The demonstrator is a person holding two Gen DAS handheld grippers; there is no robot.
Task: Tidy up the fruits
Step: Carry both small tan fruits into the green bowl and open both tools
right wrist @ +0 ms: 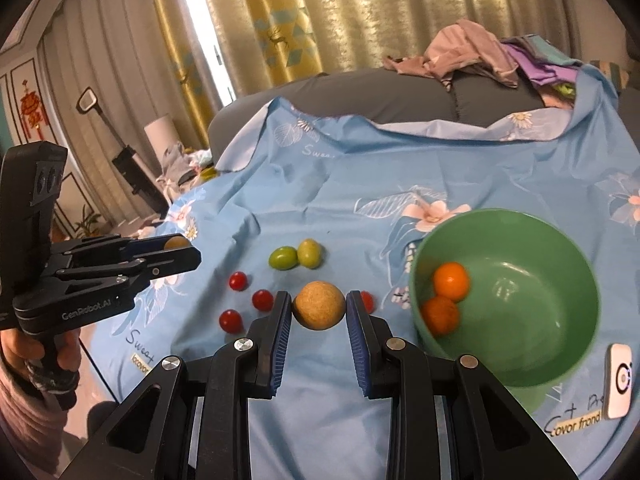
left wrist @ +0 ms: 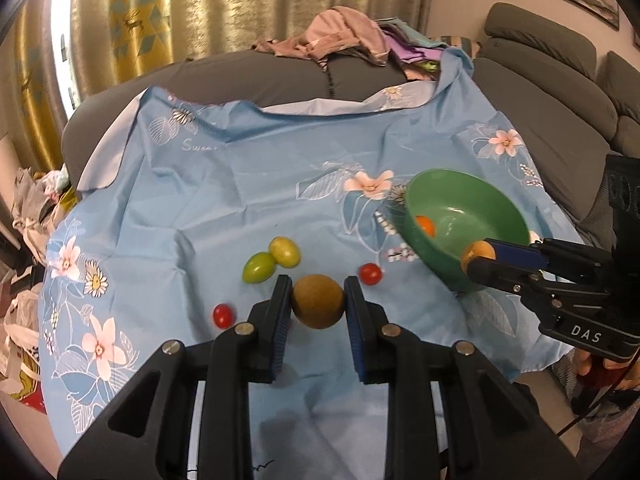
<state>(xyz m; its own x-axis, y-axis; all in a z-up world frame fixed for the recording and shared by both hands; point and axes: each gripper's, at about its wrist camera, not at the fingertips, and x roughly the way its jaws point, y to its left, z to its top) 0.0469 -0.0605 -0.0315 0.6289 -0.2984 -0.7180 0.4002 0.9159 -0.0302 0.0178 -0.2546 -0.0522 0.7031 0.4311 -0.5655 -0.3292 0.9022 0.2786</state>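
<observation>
Left hand-held gripper (left wrist: pixel 319 300) clamping brown fruit (left wrist: pixel 318 301), underside hidden

Daylight glares through the curtains (left wrist: pixel 132 32); fisheye edges bend and darken, shadows soft.

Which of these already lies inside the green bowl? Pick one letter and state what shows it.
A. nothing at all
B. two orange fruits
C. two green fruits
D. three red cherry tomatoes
B: the right wrist view shows two orange fruits resting against the inner wall of the green bowl, while the green fruits and the red cherry tomatoes lie on the blue cloth outside it.
</observation>
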